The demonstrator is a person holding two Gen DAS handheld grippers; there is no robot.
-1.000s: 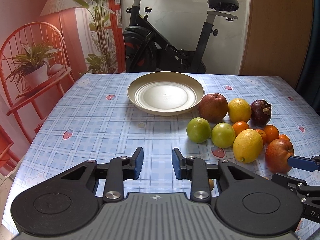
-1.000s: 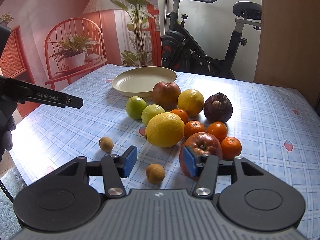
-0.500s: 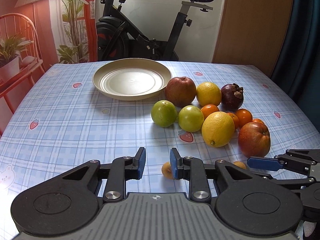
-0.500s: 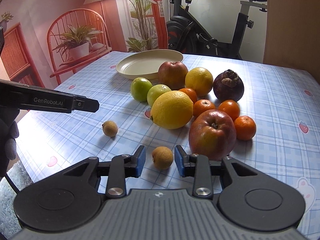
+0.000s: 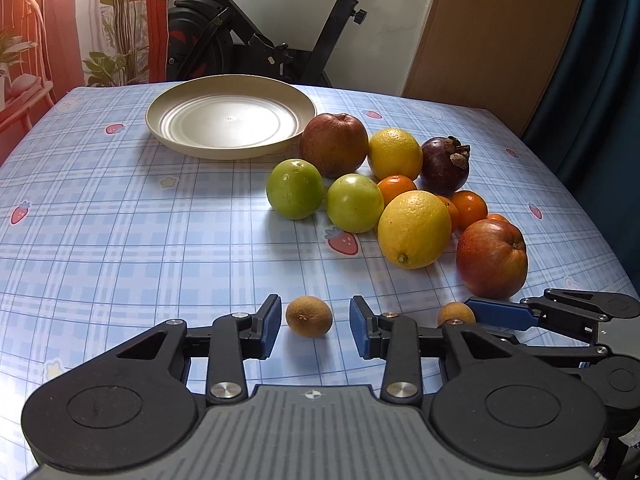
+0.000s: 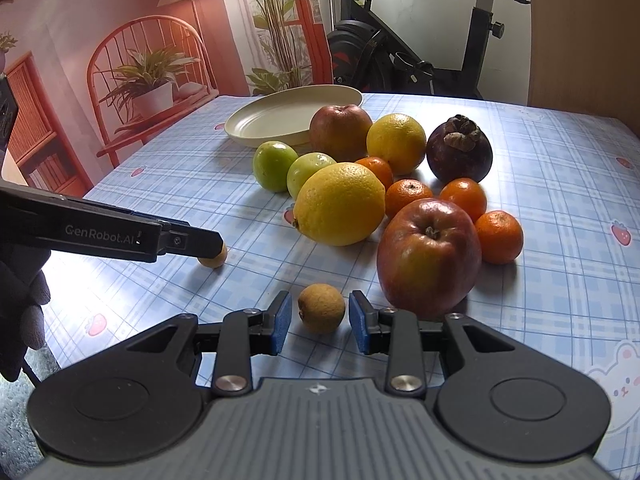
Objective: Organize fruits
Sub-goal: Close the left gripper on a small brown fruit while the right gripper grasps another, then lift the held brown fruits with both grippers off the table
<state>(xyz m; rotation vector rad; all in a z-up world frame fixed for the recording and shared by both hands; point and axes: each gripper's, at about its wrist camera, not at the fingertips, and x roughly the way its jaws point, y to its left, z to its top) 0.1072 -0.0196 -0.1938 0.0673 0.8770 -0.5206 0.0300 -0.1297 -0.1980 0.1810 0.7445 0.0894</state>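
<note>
Fingers of both grippers stand narrowly apart, each pair bracketing a longan without touching: the left gripper (image 5: pixel 312 326) around one longan (image 5: pixel 309 316), the right gripper (image 6: pixel 319 322) around another (image 6: pixel 321 308), likely lined up for twin pickups toward the plate (image 5: pixel 192 146).

Glossy plastic plate (image 5: pixel 168 136) — matt rough longan (image 5: pixel 309 316); smooth shiny tablecloth (image 5: pixel 120 220).
</note>
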